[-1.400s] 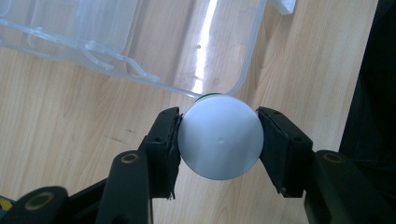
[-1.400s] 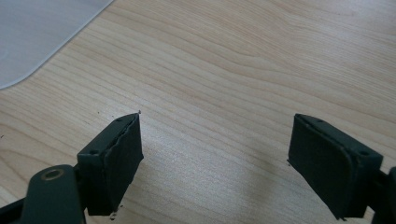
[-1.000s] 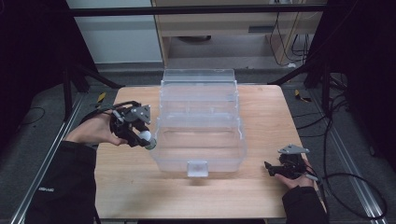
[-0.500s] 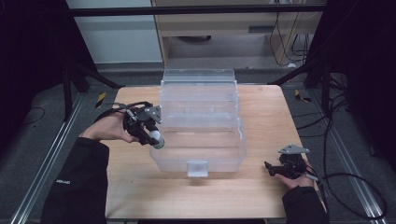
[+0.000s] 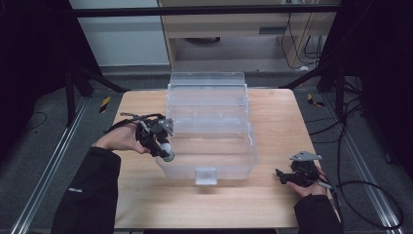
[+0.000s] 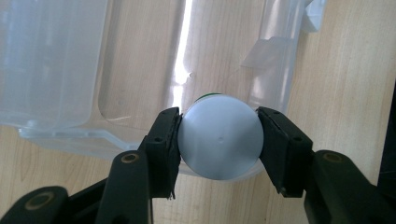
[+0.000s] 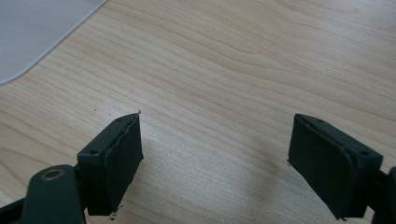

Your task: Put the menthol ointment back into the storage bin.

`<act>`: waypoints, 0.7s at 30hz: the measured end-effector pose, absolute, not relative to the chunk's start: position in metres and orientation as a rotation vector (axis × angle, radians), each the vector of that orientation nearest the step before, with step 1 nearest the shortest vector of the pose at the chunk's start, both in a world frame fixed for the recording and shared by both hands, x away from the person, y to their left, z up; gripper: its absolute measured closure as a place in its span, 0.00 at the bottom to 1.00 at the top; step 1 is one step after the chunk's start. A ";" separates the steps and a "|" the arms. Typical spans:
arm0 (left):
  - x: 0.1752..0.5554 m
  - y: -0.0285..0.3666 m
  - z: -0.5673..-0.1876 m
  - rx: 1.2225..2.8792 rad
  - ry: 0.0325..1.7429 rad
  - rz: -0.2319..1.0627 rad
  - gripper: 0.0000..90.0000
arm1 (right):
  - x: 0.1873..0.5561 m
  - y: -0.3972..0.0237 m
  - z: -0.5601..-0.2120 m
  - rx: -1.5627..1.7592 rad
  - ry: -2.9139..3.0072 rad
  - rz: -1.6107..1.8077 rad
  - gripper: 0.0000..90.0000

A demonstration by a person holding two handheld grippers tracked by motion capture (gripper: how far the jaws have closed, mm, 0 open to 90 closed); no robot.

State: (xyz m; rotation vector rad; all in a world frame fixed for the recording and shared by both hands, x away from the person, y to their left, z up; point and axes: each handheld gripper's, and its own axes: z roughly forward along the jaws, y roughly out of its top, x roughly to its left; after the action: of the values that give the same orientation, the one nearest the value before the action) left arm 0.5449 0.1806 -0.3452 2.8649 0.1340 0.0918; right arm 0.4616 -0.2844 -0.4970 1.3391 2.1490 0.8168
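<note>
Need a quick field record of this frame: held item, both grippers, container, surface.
held item: white round-ended bottle, a green edge showing behind it
left gripper: shut on the bottle, over the near left corner of the bin
right gripper: open, nothing between the jaws, low over the table at the near right
container: clear plastic bin, lid open toward the far side, looks empty
surface: wooden table

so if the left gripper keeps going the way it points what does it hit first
Probably the floor of the clear plastic box: the left gripper, shut on a white-capped bottle, points down over the box's edge. Depth is unclear.
</note>
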 end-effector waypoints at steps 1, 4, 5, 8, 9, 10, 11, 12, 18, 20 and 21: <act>0.545 0.180 -0.347 2.866 0.136 0.089 0.56 | 0.462 -0.284 -0.497 1.338 2.149 0.817 0.20; 0.545 0.179 -0.353 2.878 0.134 0.072 0.56 | 0.462 -0.284 -0.498 1.335 2.156 0.812 0.20; 0.545 0.179 -0.355 2.881 0.132 0.068 0.56 | 0.462 -0.284 -0.498 1.332 2.157 0.810 0.20; 0.546 0.178 -0.360 2.884 0.134 0.056 0.56 | 0.462 -0.284 -0.498 1.335 2.158 0.812 0.20; 0.545 0.178 -0.361 2.890 0.135 0.057 0.56 | 0.462 -0.284 -0.498 1.334 2.159 0.811 0.20; 0.546 0.177 -0.363 2.897 0.130 0.062 0.56 | 0.462 -0.284 -0.498 1.335 2.158 0.810 0.20; 0.545 0.177 -0.364 2.902 0.133 0.061 0.56 | 0.462 -0.284 -0.498 1.335 2.160 0.812 0.20; 0.546 0.177 -0.365 2.902 0.132 0.058 0.56 | 0.462 -0.283 -0.498 1.337 2.161 0.810 0.20; 0.547 0.180 -0.372 2.903 0.141 0.033 0.56 | 0.462 -0.284 -0.498 1.333 2.160 0.808 0.19; 0.547 0.181 -0.375 2.901 0.143 0.032 0.56 | 0.462 -0.283 -0.498 1.332 2.160 0.808 0.19; 0.548 0.181 -0.375 2.903 0.145 0.029 0.56 | 0.462 -0.283 -0.498 1.332 2.161 0.807 0.19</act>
State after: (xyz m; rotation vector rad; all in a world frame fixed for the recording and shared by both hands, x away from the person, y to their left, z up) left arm 0.5479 0.1809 -0.3752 2.9032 0.1449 0.0289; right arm 0.4623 -0.2833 -0.4985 1.3319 2.1606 0.8073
